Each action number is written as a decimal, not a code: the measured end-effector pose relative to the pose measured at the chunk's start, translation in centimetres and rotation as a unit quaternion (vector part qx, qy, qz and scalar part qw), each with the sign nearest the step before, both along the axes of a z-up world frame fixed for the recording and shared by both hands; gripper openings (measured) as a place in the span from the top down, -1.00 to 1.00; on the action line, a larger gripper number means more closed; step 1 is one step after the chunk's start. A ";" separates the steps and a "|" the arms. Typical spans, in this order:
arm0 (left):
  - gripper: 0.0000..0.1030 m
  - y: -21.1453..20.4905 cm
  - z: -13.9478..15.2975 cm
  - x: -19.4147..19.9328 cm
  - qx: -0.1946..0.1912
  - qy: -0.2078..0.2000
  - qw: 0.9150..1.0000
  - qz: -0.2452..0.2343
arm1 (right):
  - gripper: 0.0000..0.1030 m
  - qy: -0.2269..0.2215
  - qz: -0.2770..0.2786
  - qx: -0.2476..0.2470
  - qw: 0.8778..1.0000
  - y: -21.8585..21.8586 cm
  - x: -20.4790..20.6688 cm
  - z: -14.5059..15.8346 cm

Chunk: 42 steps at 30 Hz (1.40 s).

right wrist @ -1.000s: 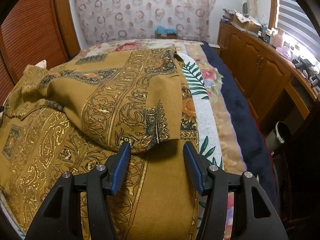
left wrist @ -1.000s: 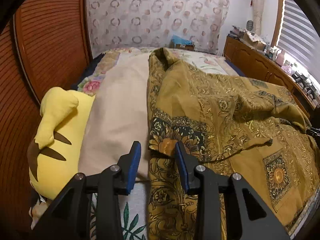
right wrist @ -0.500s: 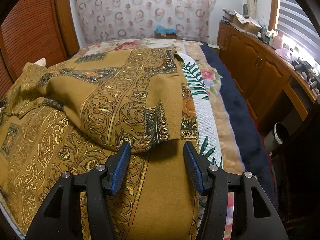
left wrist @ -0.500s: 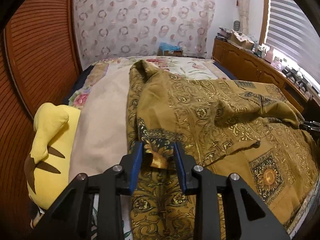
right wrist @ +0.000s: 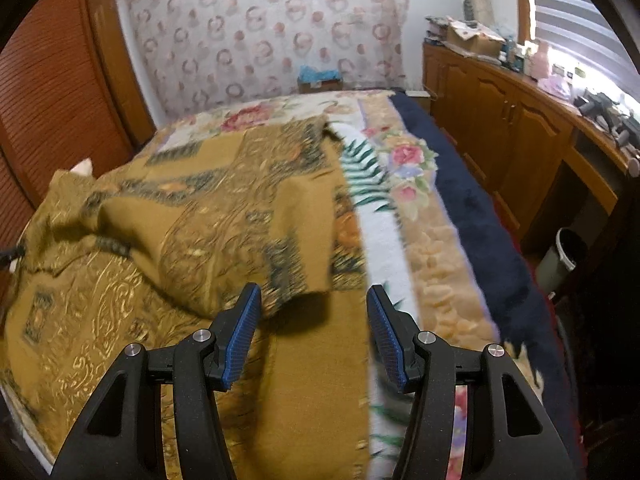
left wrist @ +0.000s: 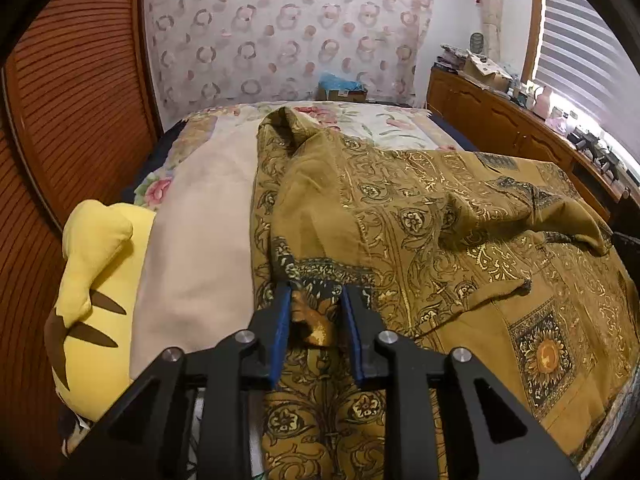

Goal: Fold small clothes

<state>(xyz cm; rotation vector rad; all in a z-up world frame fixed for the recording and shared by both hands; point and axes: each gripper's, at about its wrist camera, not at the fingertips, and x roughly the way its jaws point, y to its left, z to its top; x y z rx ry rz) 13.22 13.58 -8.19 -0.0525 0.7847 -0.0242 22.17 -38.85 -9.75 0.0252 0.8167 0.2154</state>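
A mustard-gold patterned garment (left wrist: pixel 400 220) lies spread over the bed, its sides folded in over the middle. In the left wrist view my left gripper (left wrist: pixel 314 300) straddles the dark-bordered corner of the left flap. Its jaws are closing, the bunched corner stands between the blue pads, and a dark gap shows at the right pad. In the blurred right wrist view the garment (right wrist: pixel 160 260) fills the left half. My right gripper (right wrist: pixel 314 312) stands open just over the right flap's near corner, with nothing gripped.
A yellow plush toy (left wrist: pixel 100 280) and a beige blanket (left wrist: pixel 200 240) lie left of the garment. Right of it come floral bedding (right wrist: pixel 404 168) and a navy blanket (right wrist: pixel 472 208) at the bed's edge. Beyond are wooden cabinets (right wrist: pixel 520 128) and a bin (right wrist: pixel 564 256).
My left gripper has come forward over the flap's corner and its jaws have narrowed around it. The right wrist view has rolled slightly and blurred; its jaws keep the same width.
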 end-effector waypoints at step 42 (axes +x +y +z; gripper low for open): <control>1.00 3.1 5.2 -16.0 -0.070 -0.081 0.994 0.023 | 1.00 -0.036 0.077 0.006 0.996 -2.0 -12.5 7.7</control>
